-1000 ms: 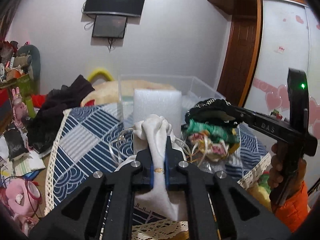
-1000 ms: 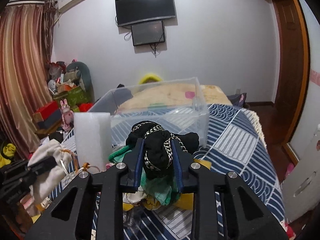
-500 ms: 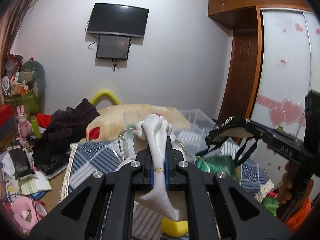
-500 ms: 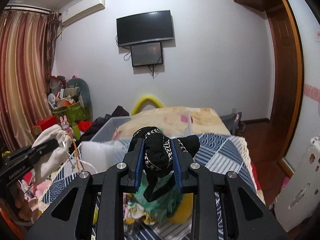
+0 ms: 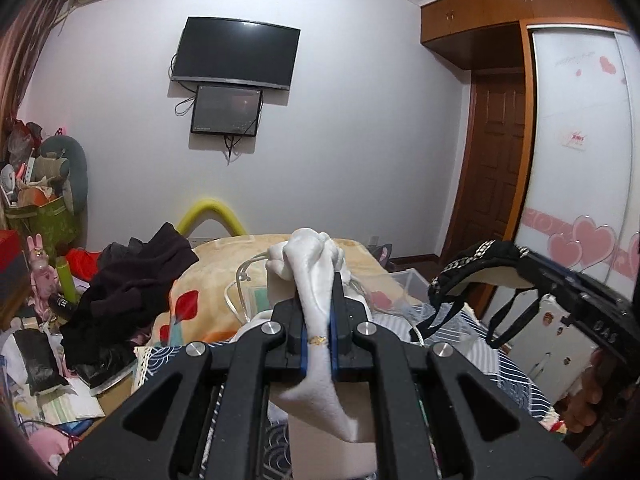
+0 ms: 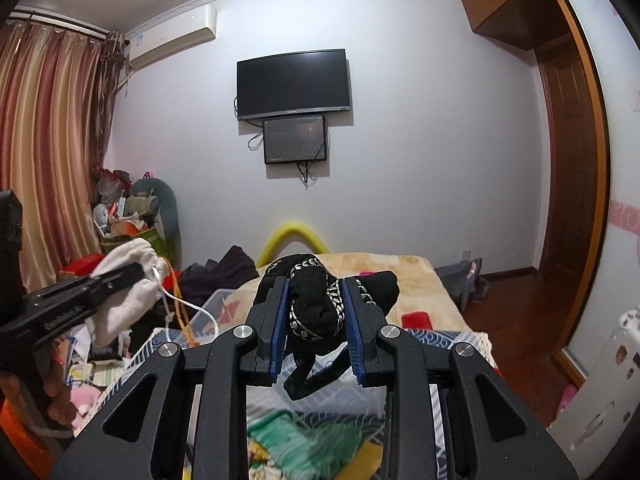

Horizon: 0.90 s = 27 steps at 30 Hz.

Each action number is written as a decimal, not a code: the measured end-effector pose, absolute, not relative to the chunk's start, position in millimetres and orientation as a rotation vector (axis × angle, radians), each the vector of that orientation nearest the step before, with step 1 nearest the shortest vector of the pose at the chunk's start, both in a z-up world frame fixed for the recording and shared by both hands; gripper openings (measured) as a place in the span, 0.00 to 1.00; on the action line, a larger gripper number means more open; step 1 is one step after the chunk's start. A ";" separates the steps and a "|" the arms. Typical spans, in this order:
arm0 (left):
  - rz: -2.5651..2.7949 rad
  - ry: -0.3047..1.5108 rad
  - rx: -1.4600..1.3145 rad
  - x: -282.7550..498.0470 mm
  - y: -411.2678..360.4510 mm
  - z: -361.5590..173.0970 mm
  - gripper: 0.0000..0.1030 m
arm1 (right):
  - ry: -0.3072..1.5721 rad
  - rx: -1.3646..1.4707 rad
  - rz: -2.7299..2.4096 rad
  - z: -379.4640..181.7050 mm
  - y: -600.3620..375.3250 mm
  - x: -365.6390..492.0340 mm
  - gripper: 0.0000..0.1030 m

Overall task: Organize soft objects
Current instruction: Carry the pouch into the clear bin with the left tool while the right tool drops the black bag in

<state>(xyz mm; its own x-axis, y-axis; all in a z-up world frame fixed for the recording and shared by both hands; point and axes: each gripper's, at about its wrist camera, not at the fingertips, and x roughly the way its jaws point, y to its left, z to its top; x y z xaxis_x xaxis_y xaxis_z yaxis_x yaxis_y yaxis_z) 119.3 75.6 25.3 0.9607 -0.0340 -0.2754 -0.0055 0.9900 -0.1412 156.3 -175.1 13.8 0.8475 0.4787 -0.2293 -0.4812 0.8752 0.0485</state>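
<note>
**Both tools raised, each clamped on a soft item**

Left wrist view: the left tool (image 5: 319, 340) is closed on a white drawstring pouch (image 5: 316, 280), whose bunched top rises above the fingertips while its lower end hangs beneath them. A small gold ring shows on the cloth between the blue pads. A white cord (image 5: 240, 292) loops off to the left of the tool. To the right, the right tool (image 5: 516, 264) holds a black garment with silver chain trim (image 5: 468, 264), its thin straps dangling. Ahead and below lie a clear plastic bin (image 5: 408, 280) and the bed (image 5: 216, 276).

Right wrist view: the right tool (image 6: 318, 316) grips the black garment (image 6: 316, 304) tight between its blue pads, a strap hanging below. Far to the left, the left tool (image 6: 132, 274) pinches the white pouch (image 6: 128, 296). Beneath the right tool sits green fringed fabric (image 6: 304, 436), blurred.
</note>
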 end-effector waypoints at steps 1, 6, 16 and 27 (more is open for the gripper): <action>-0.009 0.286 -0.137 125.8 76.1 24.1 0.06 | 0.239 -0.011 0.508 12.6 -173.6 157.1 0.23; -0.016 0.334 -0.139 157.4 80.1 13.8 0.06 | 0.259 -0.024 0.507 4.0 -165.4 170.9 0.23; -0.050 0.528 -0.154 225.5 85.9 -15.9 0.07 | 0.408 -0.113 0.512 -26.3 -143.7 204.2 0.23; -0.022 0.677 -0.119 247.6 70.8 -36.2 0.30 | 0.609 -0.216 0.534 -44.9 -129.0 228.1 0.29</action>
<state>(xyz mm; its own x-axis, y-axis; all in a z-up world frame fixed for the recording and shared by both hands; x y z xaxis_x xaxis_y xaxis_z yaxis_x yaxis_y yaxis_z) 247.6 70.8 -36.2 0.7795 -0.0588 -0.6236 -0.0189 0.9929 -0.1172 228.1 -129.0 -44.9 0.6910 0.4114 -0.5944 -0.5352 0.8439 -0.0381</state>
